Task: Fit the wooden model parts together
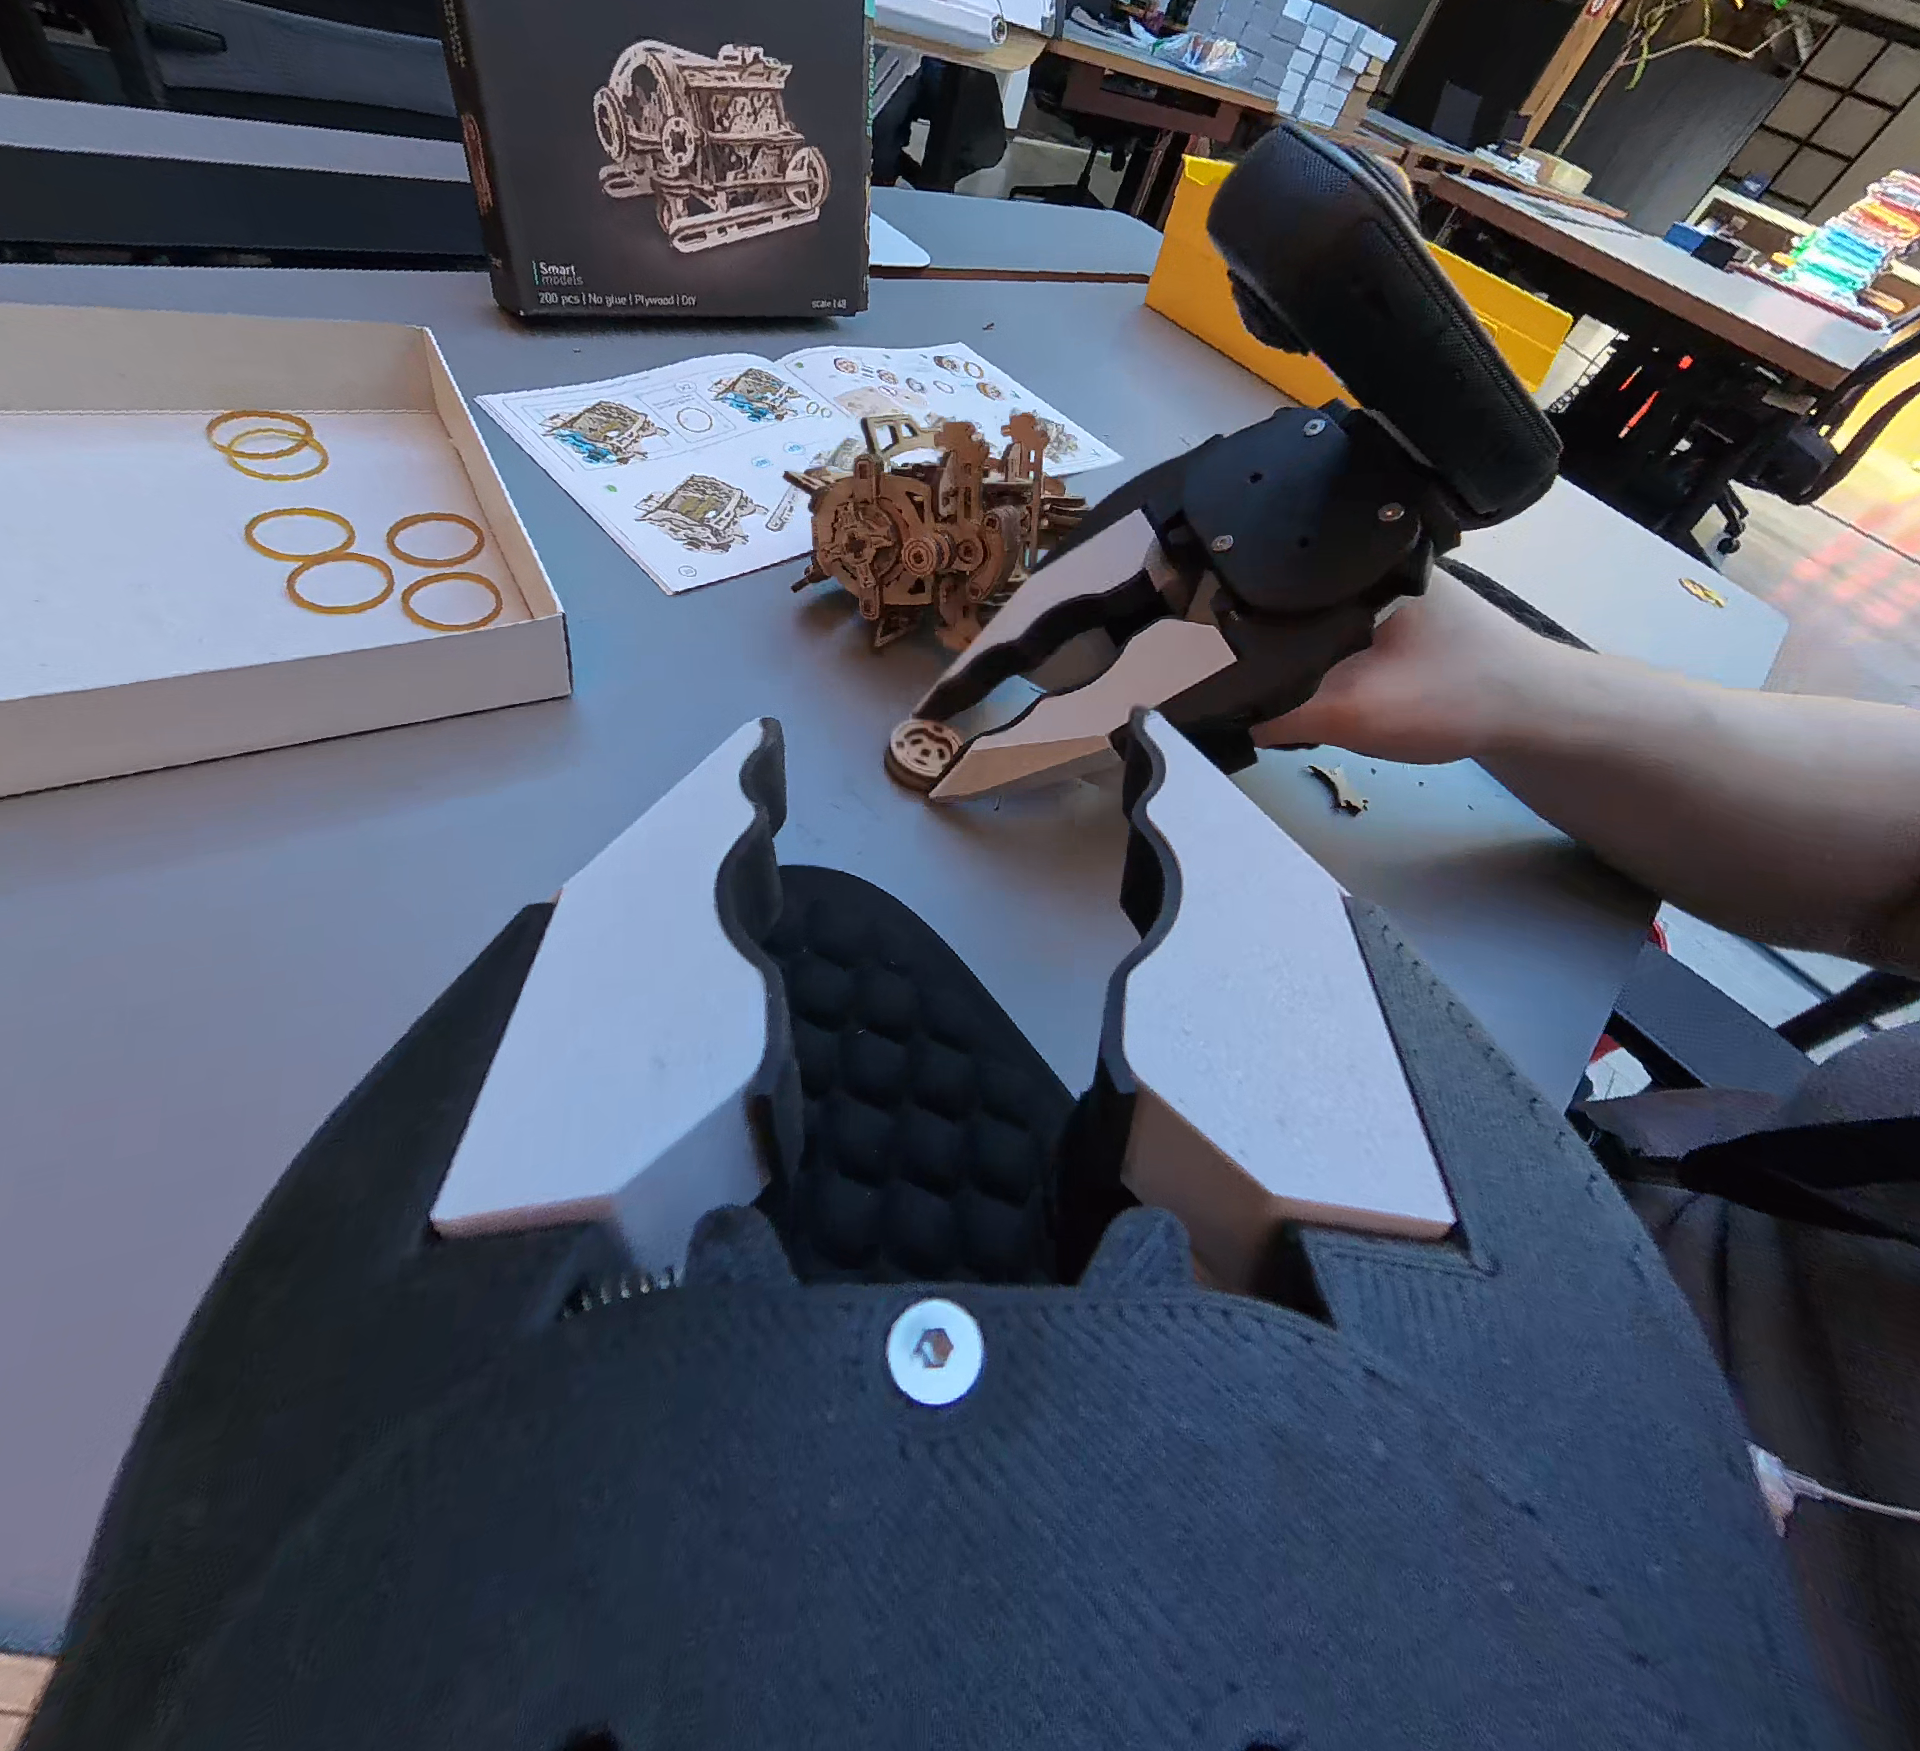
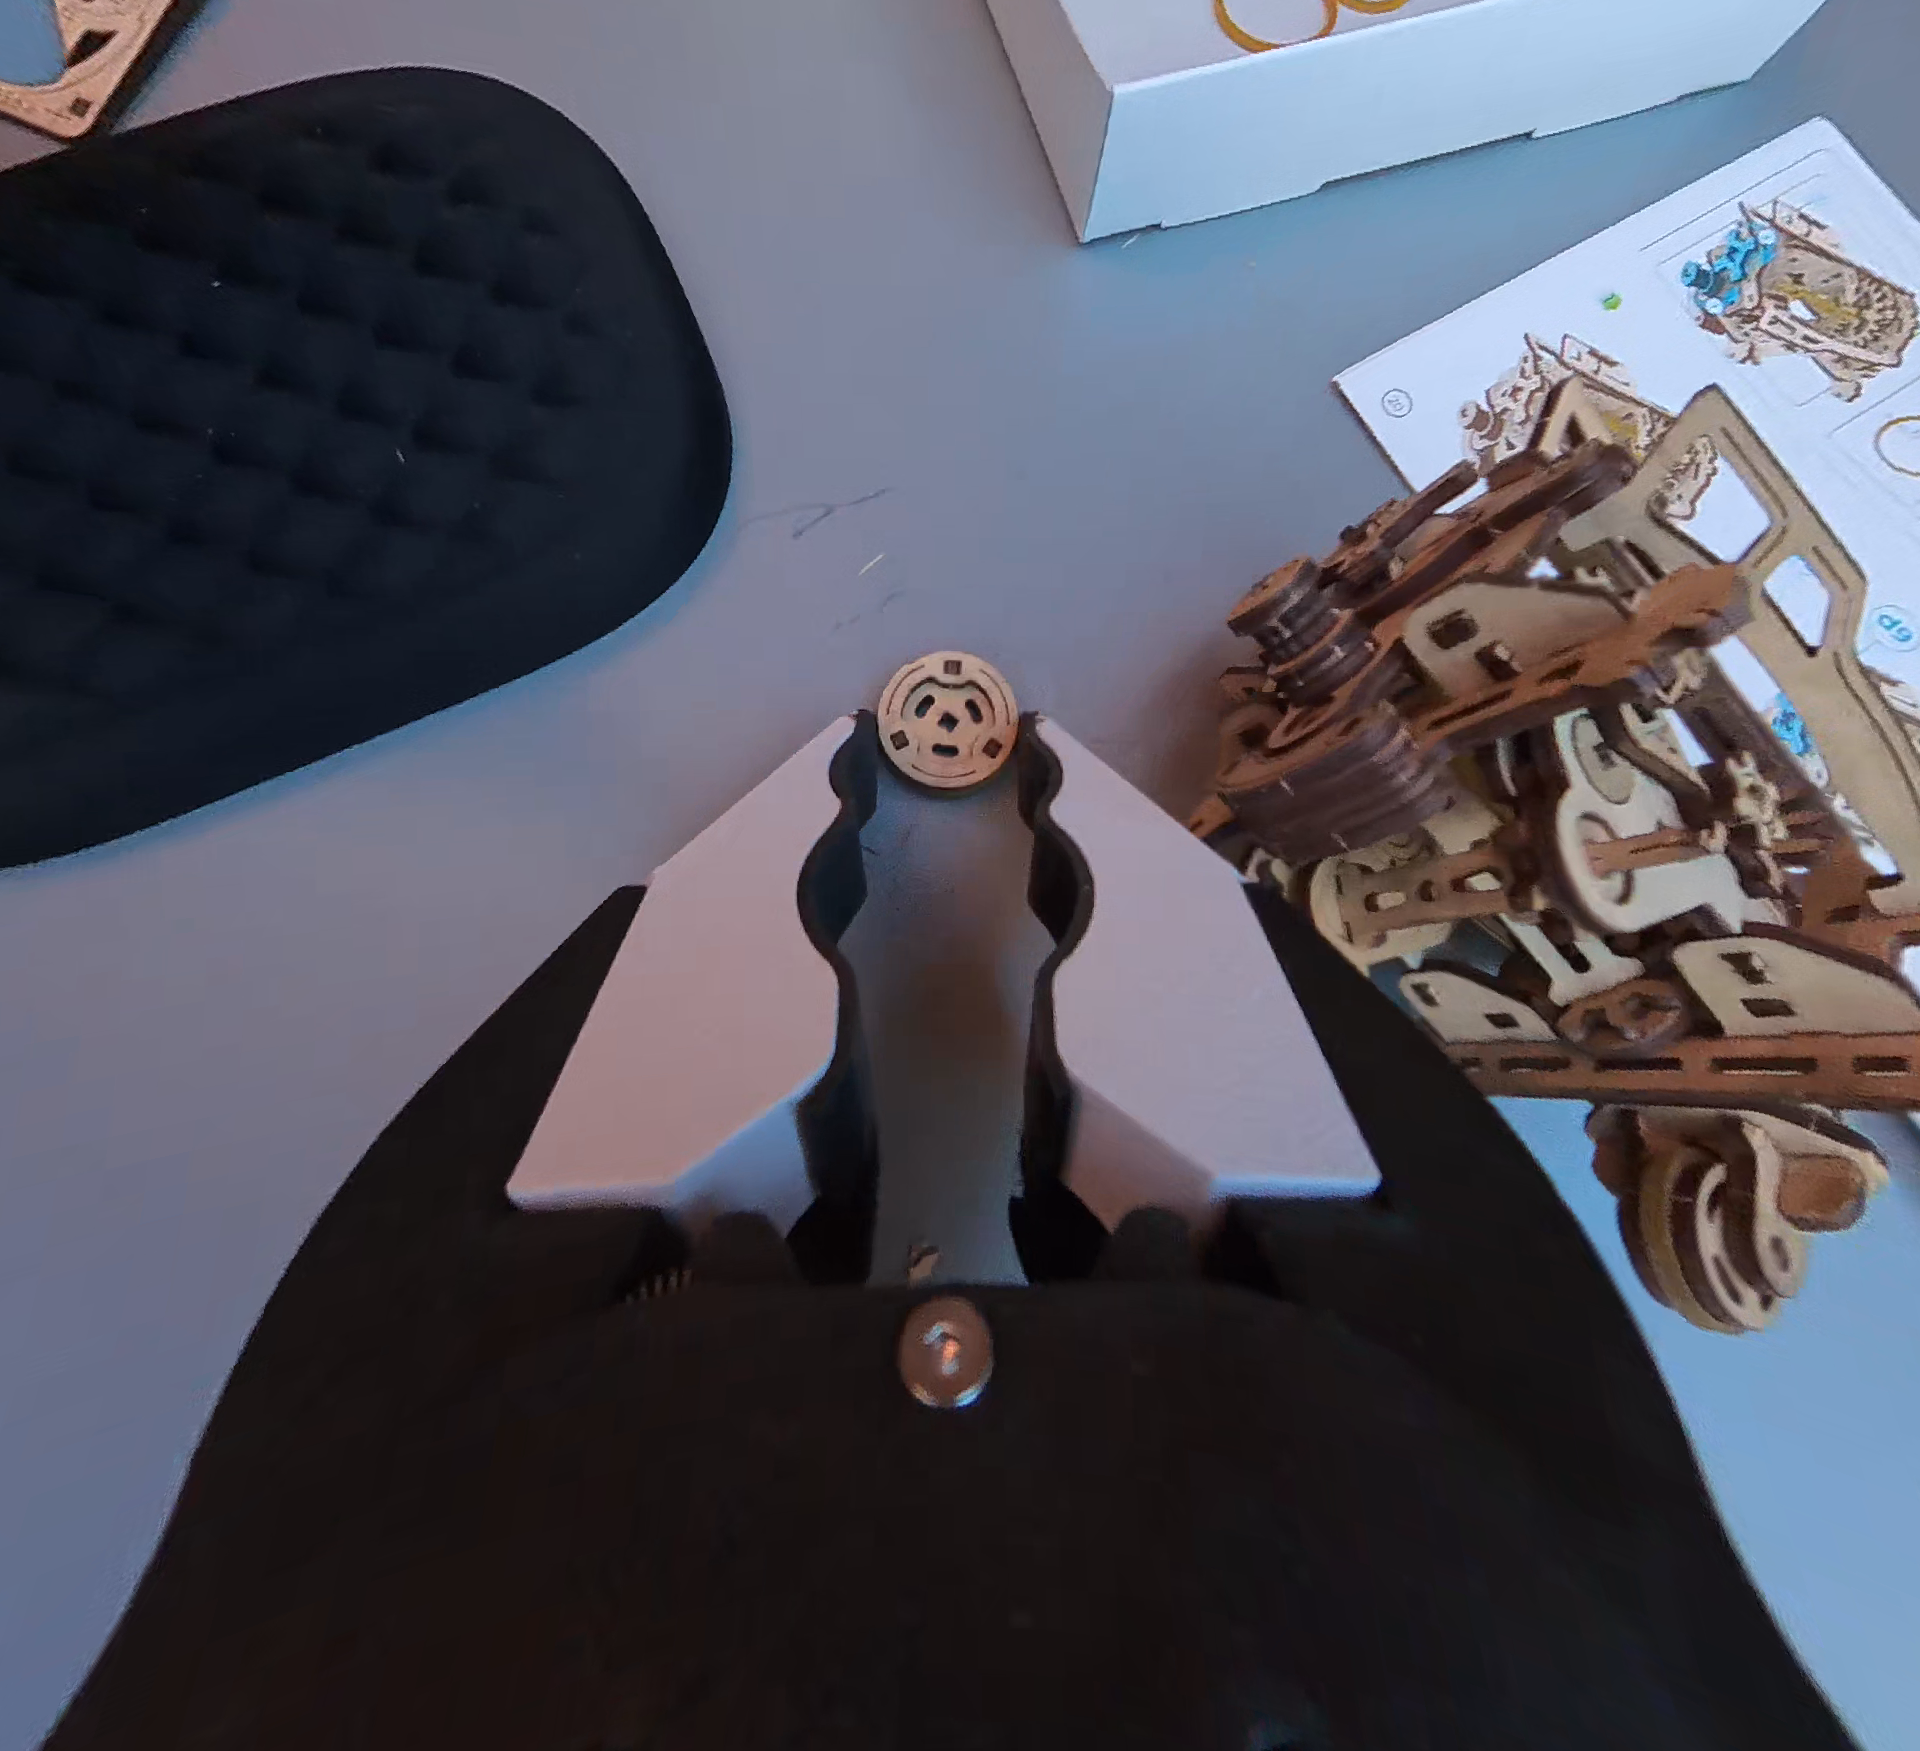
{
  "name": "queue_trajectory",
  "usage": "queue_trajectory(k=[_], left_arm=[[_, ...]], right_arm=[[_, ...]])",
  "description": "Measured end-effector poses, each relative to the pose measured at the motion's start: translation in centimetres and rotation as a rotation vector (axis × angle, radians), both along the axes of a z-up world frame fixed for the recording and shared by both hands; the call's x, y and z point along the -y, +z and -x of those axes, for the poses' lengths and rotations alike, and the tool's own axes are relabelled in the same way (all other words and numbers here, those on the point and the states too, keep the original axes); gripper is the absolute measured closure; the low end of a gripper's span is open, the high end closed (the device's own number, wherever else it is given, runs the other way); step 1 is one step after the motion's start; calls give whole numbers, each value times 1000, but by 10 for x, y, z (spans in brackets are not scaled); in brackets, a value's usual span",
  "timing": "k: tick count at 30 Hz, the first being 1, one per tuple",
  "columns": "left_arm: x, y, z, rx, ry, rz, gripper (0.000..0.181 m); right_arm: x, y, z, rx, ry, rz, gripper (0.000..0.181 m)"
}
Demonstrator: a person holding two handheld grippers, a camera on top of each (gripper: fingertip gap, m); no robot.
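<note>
Right gripper point(image 2: 945, 737) tips pinch wooden disc point(image 2: 947, 731) flat on table point(image 2: 935, 413); left gripper point(image 1: 951, 756) wide open, empty. Lift level before carrying to model point(image 2: 1558, 849).

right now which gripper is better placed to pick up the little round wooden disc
Right. The right gripper already has its jaws on either side of the round wooden disc on the table. The left gripper hangs back, jaws wide and empty, well short of the disc.
</note>
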State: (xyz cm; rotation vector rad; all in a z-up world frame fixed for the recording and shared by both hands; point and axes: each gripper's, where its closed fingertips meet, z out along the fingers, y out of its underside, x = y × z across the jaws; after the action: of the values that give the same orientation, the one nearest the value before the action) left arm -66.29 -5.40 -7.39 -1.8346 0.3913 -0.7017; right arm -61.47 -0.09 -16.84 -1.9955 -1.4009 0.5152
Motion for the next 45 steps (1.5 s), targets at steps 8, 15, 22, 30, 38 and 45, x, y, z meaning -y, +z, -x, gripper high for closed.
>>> queue_trajectory(k=[8, 15, 22, 30, 38, 45], left_arm=[[-12, -4, -24, 158, -103, 106, 118], [-30, 8, -59, 348, -271, 238, 147], [-46, 8, -95, 347, -366, 326, 152], [-53, 14, -108, 448, -442, 371, 174], [-68, 15, -107, 530, -378, 423, 174], [-74, 19, -108, 587, -368, 455, 174]], right_arm=[[19, 57, -17, -136, 134, -348, 156], [17, 90, -39, -175, 229, -462, 156], [5, 103, -50, -207, 343, -496, 156], [-4, 106, -52, -270, 426, -459, 155], [-15, 111, -52, -367, 393, -435, 151], [-24, 114, -54, -422, 374, -407, 156]])
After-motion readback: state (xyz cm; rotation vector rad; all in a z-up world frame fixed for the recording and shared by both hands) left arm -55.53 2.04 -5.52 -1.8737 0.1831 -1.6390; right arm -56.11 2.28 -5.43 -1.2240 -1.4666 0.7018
